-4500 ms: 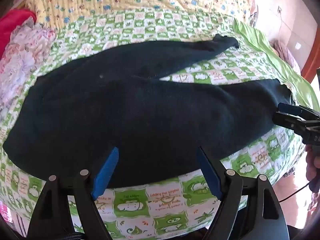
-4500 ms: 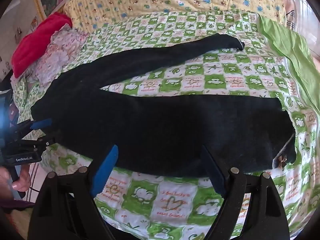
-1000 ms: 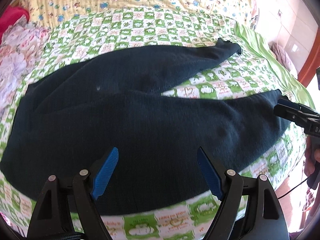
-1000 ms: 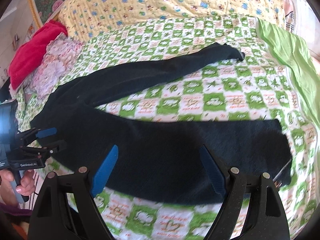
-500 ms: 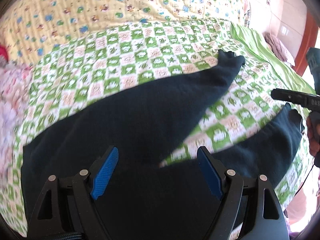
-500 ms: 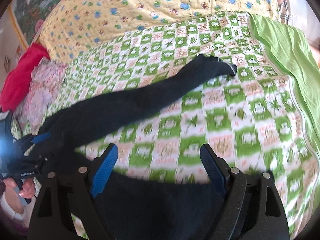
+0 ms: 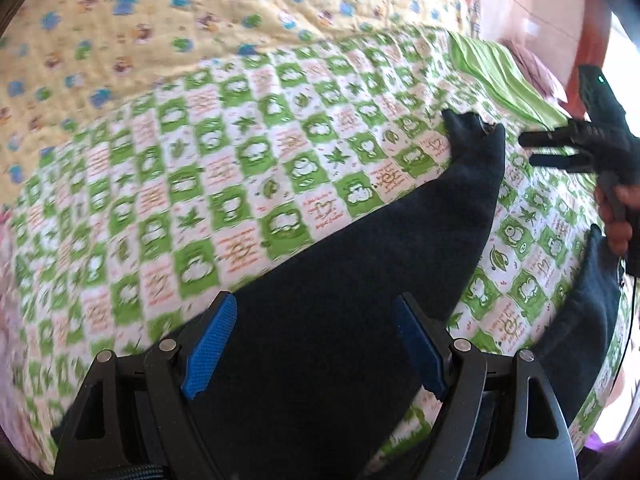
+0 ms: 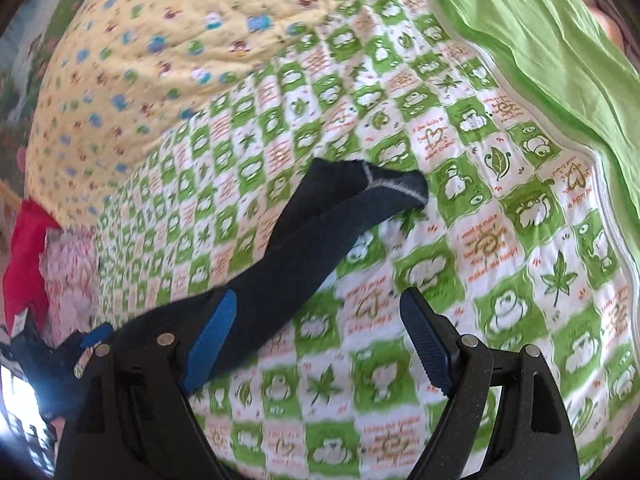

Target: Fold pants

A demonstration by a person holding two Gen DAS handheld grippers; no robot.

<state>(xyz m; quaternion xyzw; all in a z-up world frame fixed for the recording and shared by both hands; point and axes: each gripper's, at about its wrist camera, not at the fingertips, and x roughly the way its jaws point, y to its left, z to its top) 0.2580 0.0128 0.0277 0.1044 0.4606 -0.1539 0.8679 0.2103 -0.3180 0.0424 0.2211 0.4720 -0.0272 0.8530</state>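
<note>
Dark navy pants (image 7: 360, 280) lie spread on a bed with a green-and-white checked quilt (image 7: 240, 160). One leg runs up to a cuff (image 7: 472, 128); the other leg's end (image 7: 592, 300) shows at the right. My left gripper (image 7: 316, 344) is open and empty, low over the upper part of the pants. My right gripper (image 8: 316, 344) is open and empty over the quilt, beside the far leg (image 8: 320, 232), whose cuff (image 8: 384, 188) has a pale seam. The right gripper also shows in the left wrist view (image 7: 536, 150), open, just right of the cuff.
A yellow patterned quilt (image 7: 200, 20) covers the far side of the bed. A plain green sheet (image 8: 540, 40) lies at the right. A red cloth (image 8: 24, 256) and a pink floral cloth (image 8: 76, 276) sit at the left edge. A wooden frame (image 7: 596, 20) stands at the right.
Both grippers have moved forward over the bed, from the near leg toward the far leg. The right gripper has come close to the far cuff. Both stay open and empty.
</note>
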